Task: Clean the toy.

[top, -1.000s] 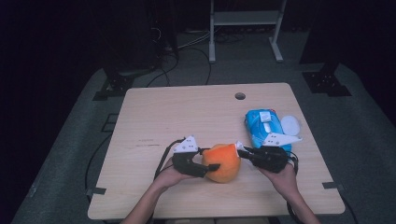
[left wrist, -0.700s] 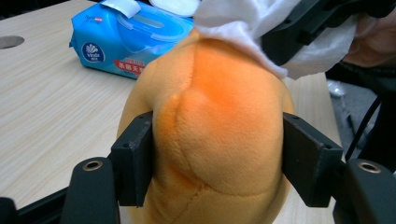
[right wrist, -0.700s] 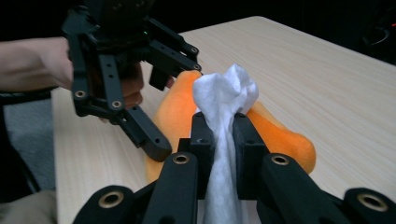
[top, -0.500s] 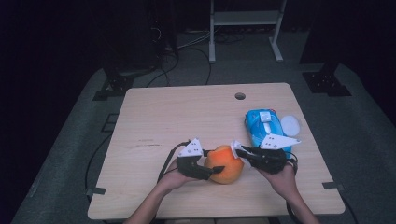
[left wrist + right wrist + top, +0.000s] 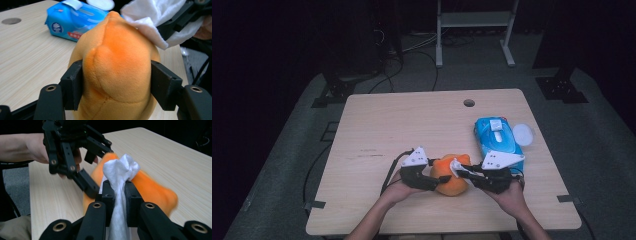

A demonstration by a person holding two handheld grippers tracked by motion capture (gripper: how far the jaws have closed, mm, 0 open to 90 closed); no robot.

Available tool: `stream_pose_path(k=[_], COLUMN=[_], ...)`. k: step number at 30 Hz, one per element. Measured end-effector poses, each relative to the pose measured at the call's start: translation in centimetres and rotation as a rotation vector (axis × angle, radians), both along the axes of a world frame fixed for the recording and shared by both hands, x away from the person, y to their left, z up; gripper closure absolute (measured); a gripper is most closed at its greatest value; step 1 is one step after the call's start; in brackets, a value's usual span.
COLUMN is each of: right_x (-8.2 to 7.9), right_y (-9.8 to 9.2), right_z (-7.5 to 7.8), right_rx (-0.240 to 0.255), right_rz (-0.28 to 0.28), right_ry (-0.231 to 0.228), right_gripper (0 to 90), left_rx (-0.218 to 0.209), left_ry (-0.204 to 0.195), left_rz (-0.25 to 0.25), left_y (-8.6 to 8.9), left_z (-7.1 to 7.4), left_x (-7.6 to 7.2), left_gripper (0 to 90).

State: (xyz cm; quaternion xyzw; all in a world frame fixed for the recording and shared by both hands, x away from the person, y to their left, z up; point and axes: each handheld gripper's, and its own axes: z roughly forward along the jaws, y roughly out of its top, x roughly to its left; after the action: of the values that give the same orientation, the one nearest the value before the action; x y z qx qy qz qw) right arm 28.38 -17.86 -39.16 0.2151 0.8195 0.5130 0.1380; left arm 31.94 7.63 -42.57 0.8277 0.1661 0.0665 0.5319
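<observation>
An orange plush toy (image 5: pixel 451 181) sits near the table's front edge. My left gripper (image 5: pixel 438 180) is shut on it, the pads (image 5: pixel 73 85) pressing into both its sides (image 5: pixel 117 62). My right gripper (image 5: pixel 460 170) comes in from the right and is shut on a bunched white wipe (image 5: pixel 121 170). The wipe (image 5: pixel 152 17) lies against the top of the toy (image 5: pixel 152 190). In the right gripper view, the right gripper (image 5: pixel 119 192) pinches the wipe tightly, with the left gripper (image 5: pixel 88 171) beyond it.
A blue pack of wet wipes (image 5: pixel 498 137) lies at the right of the table (image 5: pixel 387 125), with a round white lid (image 5: pixel 523 133) beside it. A cable hole (image 5: pixel 469 103) is near the far edge. Dark floor, stands and cables surround the table.
The right gripper has shifted a little left with the wipe, across the top of the toy. The left gripper still holds the toy in nearly the same spot.
</observation>
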Motion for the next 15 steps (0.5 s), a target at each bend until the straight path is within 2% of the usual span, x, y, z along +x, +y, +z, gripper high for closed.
stream_pose_path(k=[2, 4, 7, 9, 12, 13, 14, 15], right_x=[0.3, 0.8, 1.5, 1.7, 1.7, 1.7, 1.7, 1.7], right_y=[-0.2, -1.0, -2.2, -2.7, -2.9, -2.8, -2.8, -2.8], right_z=[0.1, 0.1, -0.1, -0.2, -0.2, -0.2, -0.2, -0.2], right_rx=[-0.003, 0.013, 0.03, 0.032, 0.022, 0.012, 0.012, 0.003], right_rz=[-0.02, -0.065, -0.11, -0.123, -0.127, -0.124, -0.124, -0.116], right_ry=[0.005, 0.009, 0.046, 0.065, 0.065, 0.064, 0.064, 0.077], right_gripper=[80.3, 80.1, 80.2, 80.2, 80.2, 80.2, 80.2, 80.2], left_rx=[0.009, 0.011, 0.035, 0.033, 0.027, 0.02, 0.02, 0.003], left_ry=[-0.012, -0.02, -0.047, -0.048, -0.043, -0.03, -0.03, -0.01], left_rz=[-0.017, -0.029, -0.062, -0.075, -0.091, -0.109, -0.109, -0.105], left_y=[-0.1, -0.3, -0.7, -0.8, -0.8, -0.7, -0.7, -0.3], left_z=[0.0, 0.0, 0.1, 0.0, 0.0, 0.0, 0.0, 0.0], left_x=[-0.2, -0.3, -0.6, -0.8, -0.8, -0.6, -0.6, -0.2], left_gripper=[35.8, 36.4, 36.6, 36.4, 35.2, 29.2, 25.9, 21.2])
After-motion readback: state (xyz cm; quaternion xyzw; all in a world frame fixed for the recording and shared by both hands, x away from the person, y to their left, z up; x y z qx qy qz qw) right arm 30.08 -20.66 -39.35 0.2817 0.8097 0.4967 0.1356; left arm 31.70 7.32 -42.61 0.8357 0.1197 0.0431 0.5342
